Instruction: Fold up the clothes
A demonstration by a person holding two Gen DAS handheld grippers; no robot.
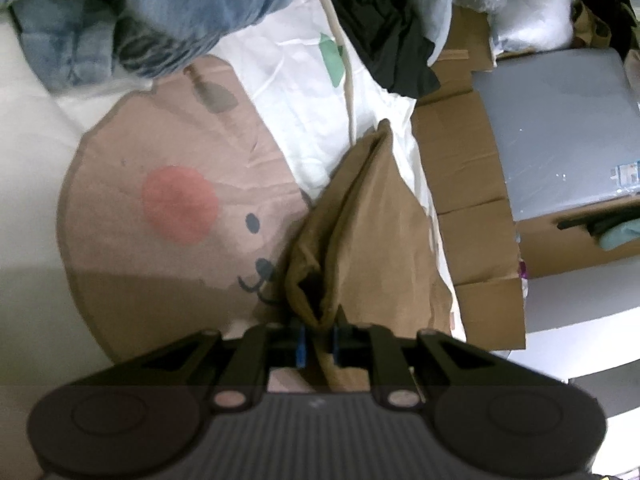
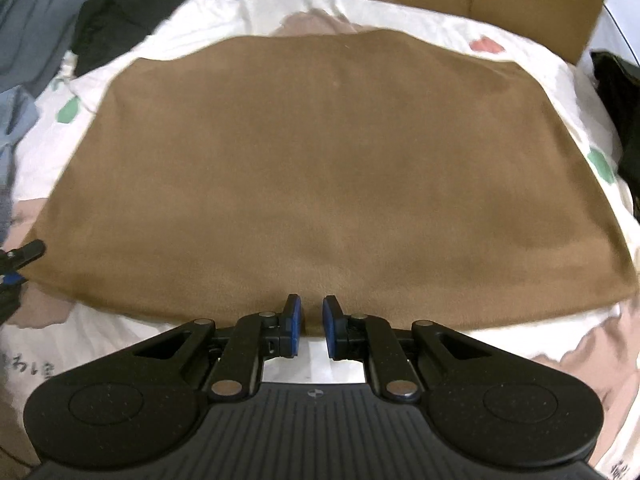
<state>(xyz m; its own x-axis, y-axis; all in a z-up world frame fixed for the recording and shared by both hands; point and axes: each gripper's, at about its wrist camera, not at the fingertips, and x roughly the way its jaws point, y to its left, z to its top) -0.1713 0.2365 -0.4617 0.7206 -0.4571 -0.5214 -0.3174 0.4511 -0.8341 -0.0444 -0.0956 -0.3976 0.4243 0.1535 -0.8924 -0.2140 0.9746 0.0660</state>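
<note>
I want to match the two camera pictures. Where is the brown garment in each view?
Left wrist view: the brown garment runs from bottom centre up to the middle, bunched, one end between the left gripper's jaws.
Right wrist view: the brown garment lies flat, filling the middle, its near edge at the right gripper.
Shared landmark: the white printed bedsheet under it.

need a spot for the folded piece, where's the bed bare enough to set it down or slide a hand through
Bare sheet lies between the brown garment and the clothes pile, plus the bear print beside the left gripper. A thin strip runs under the right gripper. Crowded: the pile and black clothes by the cardboard.
</note>
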